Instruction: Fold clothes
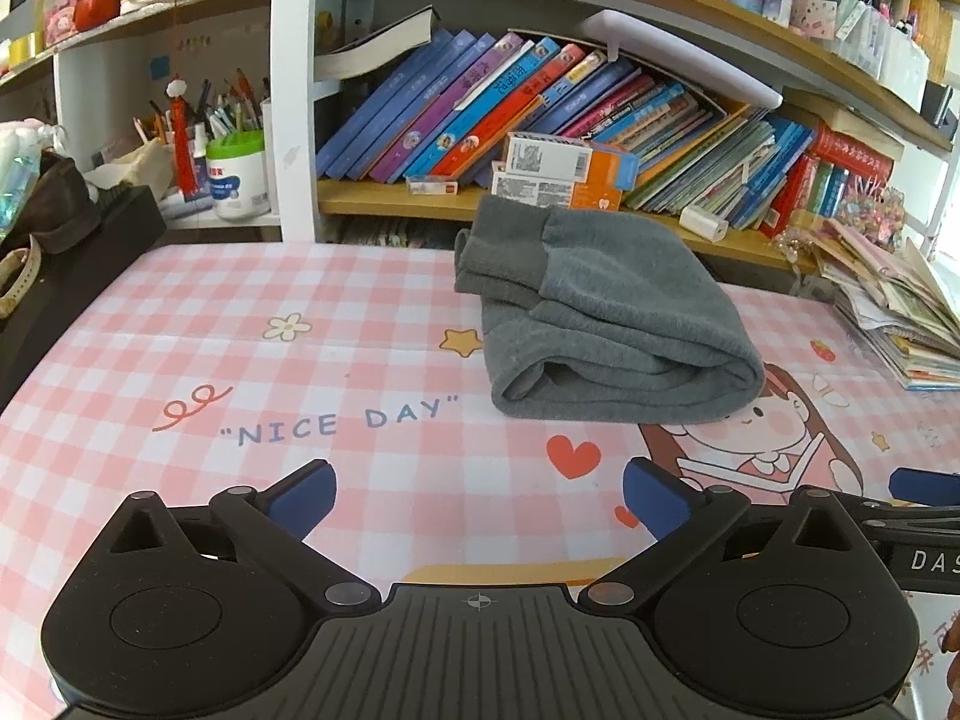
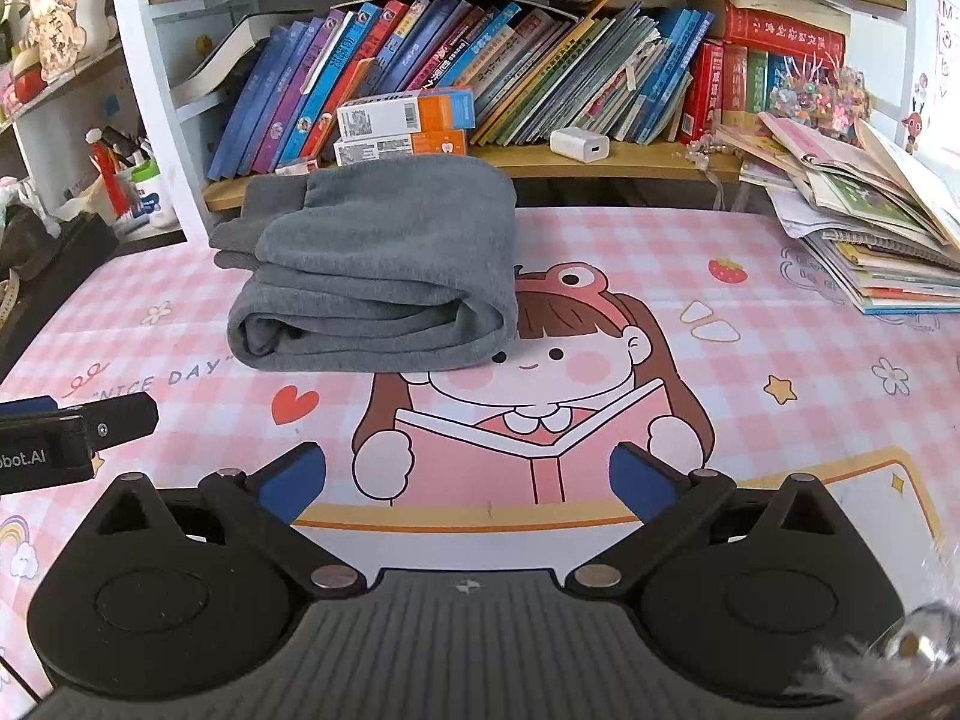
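Grey fleece garment sits folded on surface; left claw, right claw spread wide, empty. Risk: loose top layers unrolling if nudged.

Both grippers are held low, side by side and level, fingers pointing forward. The left gripper has its jaws spread wide, the two blue pads far apart with nothing between them. The right gripper matches it: jaws wide, blue pads well separated, nothing gripped. Each shows at the edge of the other's view: the right gripper's tip pokes in at the left camera's right side, and the left gripper's black body juts in at the right camera's left side. They sit near each other but apart, not touching.
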### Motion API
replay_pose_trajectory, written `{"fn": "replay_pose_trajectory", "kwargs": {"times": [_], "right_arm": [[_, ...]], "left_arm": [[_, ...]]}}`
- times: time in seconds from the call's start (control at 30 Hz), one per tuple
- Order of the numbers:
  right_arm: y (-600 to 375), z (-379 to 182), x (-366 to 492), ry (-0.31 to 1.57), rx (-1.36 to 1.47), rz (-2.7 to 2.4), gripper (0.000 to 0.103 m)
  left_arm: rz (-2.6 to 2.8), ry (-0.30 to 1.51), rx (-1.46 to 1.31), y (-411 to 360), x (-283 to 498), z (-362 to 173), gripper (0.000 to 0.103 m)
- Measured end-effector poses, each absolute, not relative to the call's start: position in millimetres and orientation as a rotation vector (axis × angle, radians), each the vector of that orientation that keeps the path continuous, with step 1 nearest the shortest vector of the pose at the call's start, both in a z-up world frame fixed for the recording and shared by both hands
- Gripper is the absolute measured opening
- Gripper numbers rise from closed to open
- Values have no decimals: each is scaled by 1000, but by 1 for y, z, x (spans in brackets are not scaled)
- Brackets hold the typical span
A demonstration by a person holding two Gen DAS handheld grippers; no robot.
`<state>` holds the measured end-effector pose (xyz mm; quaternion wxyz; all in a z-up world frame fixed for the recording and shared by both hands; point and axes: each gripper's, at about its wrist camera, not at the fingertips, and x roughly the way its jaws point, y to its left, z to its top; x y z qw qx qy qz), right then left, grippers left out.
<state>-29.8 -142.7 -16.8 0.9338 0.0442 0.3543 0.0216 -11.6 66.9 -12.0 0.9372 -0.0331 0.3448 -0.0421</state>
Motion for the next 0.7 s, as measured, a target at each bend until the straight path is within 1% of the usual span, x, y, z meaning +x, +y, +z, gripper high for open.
{"fn": "replay_pose_trajectory", "kwargs": {"times": [0.7], "right_arm": [[-143, -18, -29, 734, 95, 44, 102]], "left_arm": [[-116, 724, -60, 65, -12, -14, 103]]}}
